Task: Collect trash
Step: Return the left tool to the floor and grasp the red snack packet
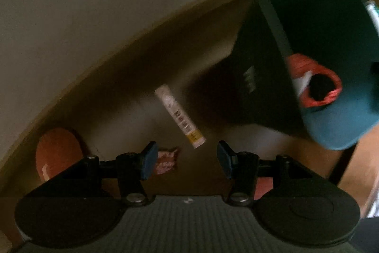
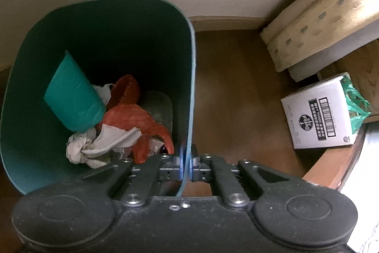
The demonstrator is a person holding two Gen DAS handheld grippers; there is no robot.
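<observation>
In the left wrist view my left gripper [image 1: 187, 161] points down at the brown floor, open, with nothing between its pads. A white tube-shaped wrapper [image 1: 180, 116] lies on the floor just ahead of the fingertips. A small red-and-white wrapper [image 1: 168, 161] lies beside the left finger. The teal bin [image 1: 331, 27] stands to the right with an orange net [image 1: 315, 82] inside. In the right wrist view my right gripper [image 2: 186, 163] is shut on the near rim of the teal bin [image 2: 99, 23], which holds a teal cup [image 2: 73, 96], orange netting [image 2: 132, 115] and crumpled white paper [image 2: 101, 141].
A round orange-red object [image 1: 58, 153] sits on the floor at the left, close to the pale wall [image 1: 94, 4]. Right of the bin stand a white printed box [image 2: 319, 115] with a green bag [image 2: 357, 101] and a beige patterned mattress [image 2: 319, 13].
</observation>
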